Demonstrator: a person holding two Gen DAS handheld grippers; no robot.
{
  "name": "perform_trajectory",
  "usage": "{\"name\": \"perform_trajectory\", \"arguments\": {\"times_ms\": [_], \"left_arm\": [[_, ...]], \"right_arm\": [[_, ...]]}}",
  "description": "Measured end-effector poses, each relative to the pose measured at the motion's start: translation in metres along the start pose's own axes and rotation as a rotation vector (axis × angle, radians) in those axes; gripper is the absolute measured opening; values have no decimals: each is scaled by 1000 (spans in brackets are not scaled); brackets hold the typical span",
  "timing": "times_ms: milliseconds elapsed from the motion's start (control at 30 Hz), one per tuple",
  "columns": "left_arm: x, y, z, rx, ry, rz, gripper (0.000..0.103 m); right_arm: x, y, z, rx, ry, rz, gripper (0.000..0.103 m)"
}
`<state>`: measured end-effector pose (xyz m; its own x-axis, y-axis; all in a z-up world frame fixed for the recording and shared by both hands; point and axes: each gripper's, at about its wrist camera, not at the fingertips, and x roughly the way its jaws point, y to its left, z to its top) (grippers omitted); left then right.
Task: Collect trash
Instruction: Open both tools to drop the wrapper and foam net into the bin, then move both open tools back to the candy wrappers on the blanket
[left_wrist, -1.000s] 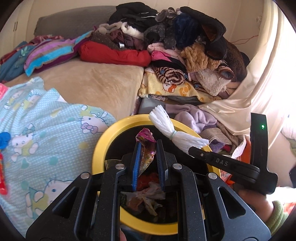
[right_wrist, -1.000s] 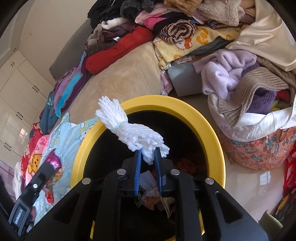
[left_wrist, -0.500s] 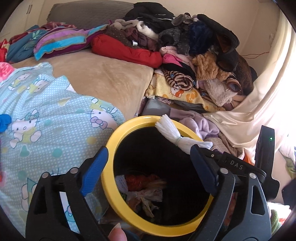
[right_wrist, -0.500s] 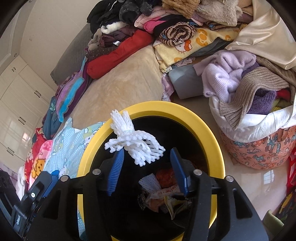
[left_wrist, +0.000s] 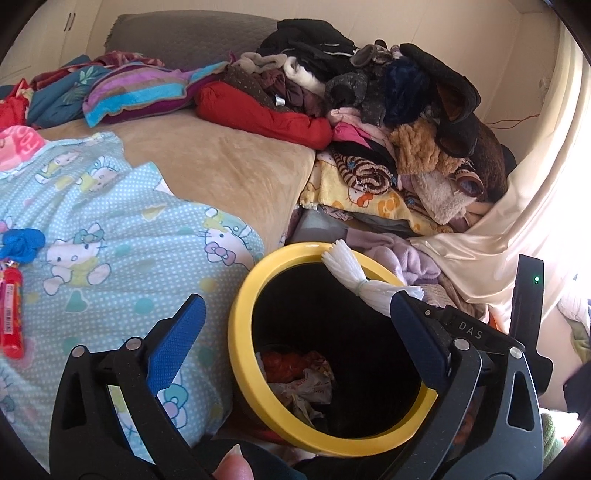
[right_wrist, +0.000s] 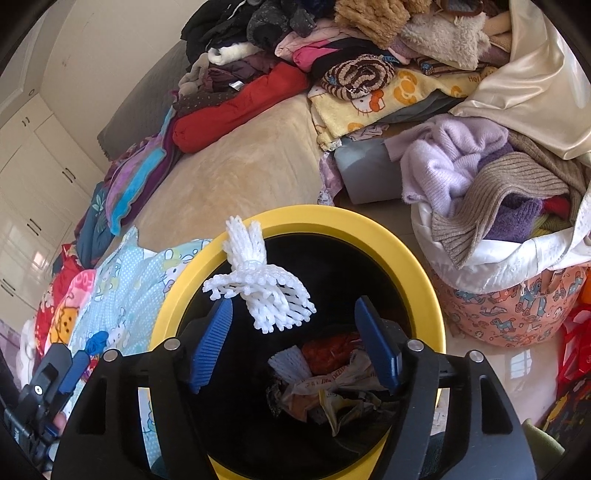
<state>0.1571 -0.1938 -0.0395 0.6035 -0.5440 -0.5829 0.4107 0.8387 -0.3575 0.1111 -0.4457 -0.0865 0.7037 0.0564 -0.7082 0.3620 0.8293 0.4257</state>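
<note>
While both grippers hang over the bin, the scene reads so:
Left gripper (left_wrist: 295, 347): jaws spread wide, holding nothing, one blue finger over the bed's near edge, the other over the bin.
Right gripper (right_wrist: 295, 345): jaws wide apart, gripping nothing, above the bin's mouth.
Foam net (right_wrist: 255, 280): white, tied in the middle, just ahead of the right gripper's fingers, its far end at the bin's rim; whether it rests there I cannot tell.
Bin (right_wrist: 406, 251): black with yellow rim, beside the bed's near corner.
Wrappers (right_wrist: 332, 391): crumpled at the bin's bottom.
Red packet (left_wrist: 11, 314): on the blue blanket (left_wrist: 110, 229).
</note>
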Motion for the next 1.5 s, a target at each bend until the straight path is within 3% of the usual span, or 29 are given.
{"name": "perform_trajectory", "arguments": {"times_ms": [533, 1500], "left_arm": [[-40, 36, 3, -60, -71, 45, 92], [-102, 125, 2, -120, -189, 244, 92]], "right_arm": [[-4, 46, -12, -111, 15, 33, 70], [-9, 172, -69, -390, -12, 216, 80]]}}
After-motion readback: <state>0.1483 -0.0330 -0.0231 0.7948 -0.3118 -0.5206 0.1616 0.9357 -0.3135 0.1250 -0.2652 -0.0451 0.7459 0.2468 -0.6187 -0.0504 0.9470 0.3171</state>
